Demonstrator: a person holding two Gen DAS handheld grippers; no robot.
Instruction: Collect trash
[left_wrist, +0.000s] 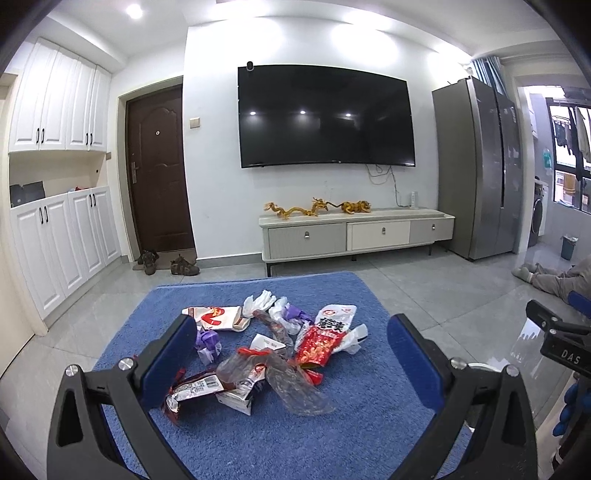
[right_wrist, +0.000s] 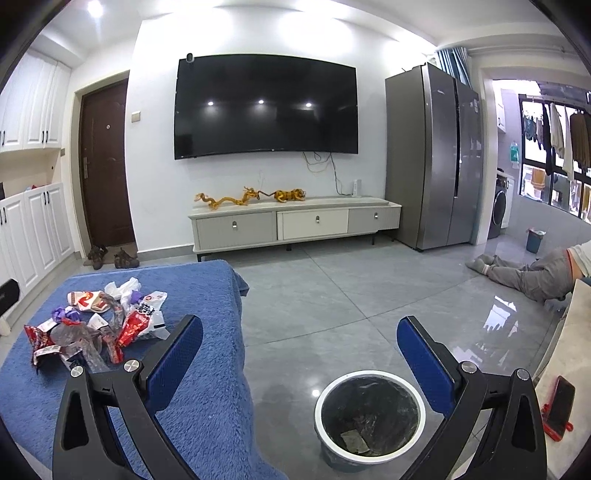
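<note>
A pile of trash lies on a blue fluffy cloth (left_wrist: 354, 435): a red snack bag (left_wrist: 323, 341), a clear crumpled wrapper (left_wrist: 291, 384), a dark red wrapper (left_wrist: 195, 389), a white and red packet (left_wrist: 216, 317), purple wrappers (left_wrist: 208, 341) and white plastic (left_wrist: 260, 301). My left gripper (left_wrist: 291, 350) is open above the pile, holding nothing. My right gripper (right_wrist: 299, 347) is open and empty over the floor, above a round bin (right_wrist: 369, 415) lined with a dark bag and holding some scraps. The pile also shows at the left of the right wrist view (right_wrist: 99, 325).
The blue cloth's right edge (right_wrist: 240, 332) hangs next to the bin. A person (right_wrist: 532, 273) lies on the grey tiled floor at the right. A red phone (right_wrist: 559, 406) lies on a pale surface at far right. A TV stand (right_wrist: 295, 221) and fridge (right_wrist: 436, 155) stand behind.
</note>
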